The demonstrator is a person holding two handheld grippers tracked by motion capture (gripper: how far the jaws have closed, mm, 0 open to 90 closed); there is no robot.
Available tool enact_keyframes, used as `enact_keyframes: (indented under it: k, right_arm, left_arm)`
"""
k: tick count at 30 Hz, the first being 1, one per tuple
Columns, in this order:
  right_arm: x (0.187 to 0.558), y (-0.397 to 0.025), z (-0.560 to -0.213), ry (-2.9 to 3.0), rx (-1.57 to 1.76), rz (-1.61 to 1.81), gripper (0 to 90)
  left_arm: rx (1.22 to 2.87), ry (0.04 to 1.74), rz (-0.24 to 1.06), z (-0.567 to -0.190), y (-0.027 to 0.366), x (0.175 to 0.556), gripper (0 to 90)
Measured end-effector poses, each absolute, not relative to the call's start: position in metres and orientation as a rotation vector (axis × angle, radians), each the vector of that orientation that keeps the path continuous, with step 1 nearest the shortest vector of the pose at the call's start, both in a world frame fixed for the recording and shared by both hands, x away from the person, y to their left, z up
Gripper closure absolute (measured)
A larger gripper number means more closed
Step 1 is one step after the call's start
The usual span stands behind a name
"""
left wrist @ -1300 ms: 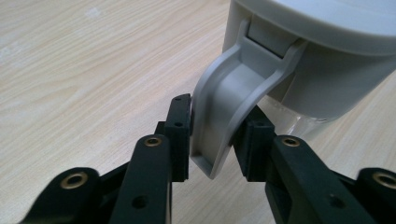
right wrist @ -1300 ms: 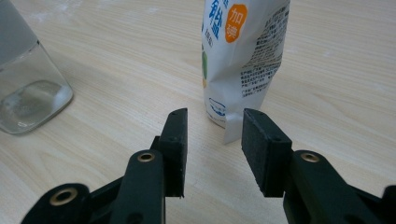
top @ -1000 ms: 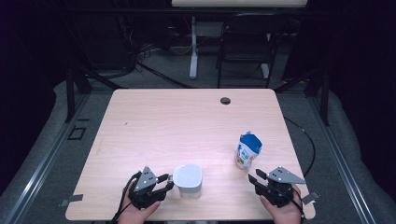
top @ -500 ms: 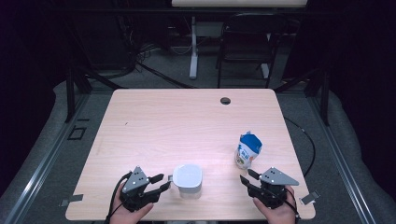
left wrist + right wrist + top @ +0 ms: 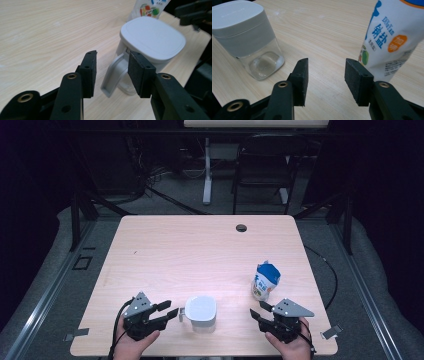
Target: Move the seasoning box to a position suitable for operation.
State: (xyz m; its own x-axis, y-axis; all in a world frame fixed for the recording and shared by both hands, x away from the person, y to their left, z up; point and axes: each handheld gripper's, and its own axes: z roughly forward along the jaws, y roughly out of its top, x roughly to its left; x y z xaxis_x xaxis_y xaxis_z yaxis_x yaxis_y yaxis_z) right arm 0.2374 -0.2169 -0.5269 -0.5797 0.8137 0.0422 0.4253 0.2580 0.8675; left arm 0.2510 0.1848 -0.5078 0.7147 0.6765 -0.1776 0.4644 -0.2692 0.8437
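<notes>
left claw (image 5: pixel 111 71) was open, jaws either side of the canister handle (image 5: pixel 113 75) – close squarely, low | right claw (image 5: pixel 325 80) open beside the salt pouch (image 5: pixel 392 42) – bench (image 5: pixel 200 250)

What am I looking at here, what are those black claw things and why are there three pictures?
A person sits at a light wooden table, holding a hand-operated two-jaw tool in each hand. The high view looks down from above: the left gripper points at a clear plastic container with a grey lid and handle; the right gripper sits near a blue and white standing pouch. The other two pictures come from cameras riding on each tool, looking along its black jaws. Both grippers are open and hold nothing; the left one's jaws stand just short of the container's handle.
</notes>
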Motion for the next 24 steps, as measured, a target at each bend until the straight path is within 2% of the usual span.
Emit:
enact_keyframes:
  k: [4,9,20,24]
  right_arm:
    - [0.240,-0.211,-0.525,2.134,1.115,1.259,54.3]
    - [0.243,-0.197,-0.520,2.174,1.072,1.242,58.7]
    - [0.258,-0.177,-0.509,2.201,1.043,1.277,65.3]
    - [0.265,-0.166,-0.508,2.218,1.034,1.282,68.5]
  left_arm:
    - [1.916,0.899,0.253,-0.503,0.185,0.255,63.5]
    - [1.931,0.909,0.264,-0.498,0.182,0.259,72.4]
    - [1.986,0.810,0.284,-0.483,0.158,0.263,89.1]
    - [2.019,0.797,0.294,-0.482,0.154,0.264,90.0]
